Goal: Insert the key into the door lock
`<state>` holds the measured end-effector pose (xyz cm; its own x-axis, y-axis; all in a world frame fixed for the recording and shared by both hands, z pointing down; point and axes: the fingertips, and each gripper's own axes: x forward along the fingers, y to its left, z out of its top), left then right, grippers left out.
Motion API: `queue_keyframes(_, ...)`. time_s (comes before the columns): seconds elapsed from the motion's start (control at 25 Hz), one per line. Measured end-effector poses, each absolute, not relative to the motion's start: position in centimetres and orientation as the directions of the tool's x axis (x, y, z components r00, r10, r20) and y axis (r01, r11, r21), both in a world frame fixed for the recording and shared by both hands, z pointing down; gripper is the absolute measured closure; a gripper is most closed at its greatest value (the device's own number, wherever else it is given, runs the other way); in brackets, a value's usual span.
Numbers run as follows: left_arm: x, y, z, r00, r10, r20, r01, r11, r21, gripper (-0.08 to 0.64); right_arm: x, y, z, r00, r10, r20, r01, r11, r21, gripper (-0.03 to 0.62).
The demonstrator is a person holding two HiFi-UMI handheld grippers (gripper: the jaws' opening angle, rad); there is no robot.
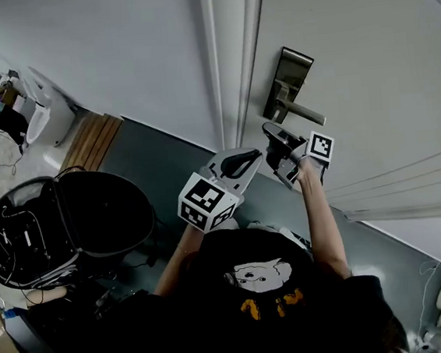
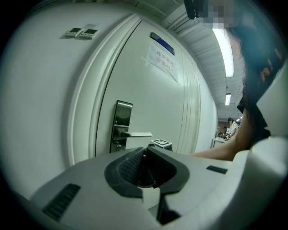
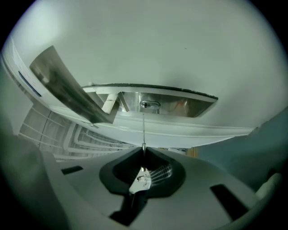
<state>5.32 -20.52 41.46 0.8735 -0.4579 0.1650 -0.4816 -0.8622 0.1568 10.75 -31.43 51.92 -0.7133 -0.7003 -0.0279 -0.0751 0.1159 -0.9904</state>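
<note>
A silver lock plate (image 1: pixel 294 74) with a lever handle (image 1: pixel 301 111) sits on the white door (image 1: pixel 364 55). Just below the handle my right gripper (image 1: pixel 279 156) is shut on a thin metal key (image 3: pixel 143 130). The key's head (image 3: pixel 141 180) lies between the pads. Its blade runs straight up, and its tip reaches the round keyhole (image 3: pixel 150 105) on the plate's lower part (image 3: pixel 166 104). My left gripper (image 1: pixel 239 164) hangs left of the right one, off the door, with its jaws shut on nothing (image 2: pixel 145 153). From there the lock plate (image 2: pixel 121 122) and handle (image 2: pixel 136 134) stand ahead.
The door frame (image 1: pixel 232 61) runs left of the lock. A large black round container (image 1: pixel 91 217) with cables stands on the floor at the left. A wooden slatted mat (image 1: pixel 91 141) lies by the wall. A paper notice (image 2: pixel 161 60) hangs on the door.
</note>
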Motion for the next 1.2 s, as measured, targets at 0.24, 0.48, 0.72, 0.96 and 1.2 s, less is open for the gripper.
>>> queue_keyframes(0.24,4.6,-20.1,41.1,0.882,-0.446,0.156,-0.467,-0.871,0.154,0.535,11.4,-32.1,50.7,-0.69,-0.717,-0.104,0.021,0.123,-0.992,0.568)
queue_keyframes(0.48,4.1,-19.3,41.1,0.889,-0.427,0.165,-0.45,-0.882,0.143,0.535,11.3,-32.2,50.1,-0.685,-0.718,-0.123,0.056,0.117,-0.992,0.568)
queue_keyframes(0.72,3.8,-19.3,41.4,0.892,-0.415,0.179,-0.441,-0.886,0.141,0.535,10.9,-32.6,50.2,-0.698,-0.704,-0.129,0.073,0.109,-0.991,0.568)
queue_keyframes(0.96,3.2,-18.8,41.1,0.893,-0.413,0.179,-0.439,-0.888,0.141,0.535,10.7,-32.3,49.5,-0.694,-0.705,-0.15,0.093,0.119,-0.988,0.568)
queue_keyframes(1.2,3.2,-18.0,40.9,0.897,-0.405,0.176,-0.429,-0.893,0.133,0.535,10.7,-31.5,49.0,-0.677,-0.71,-0.196,0.116,0.16,-0.98,0.568)
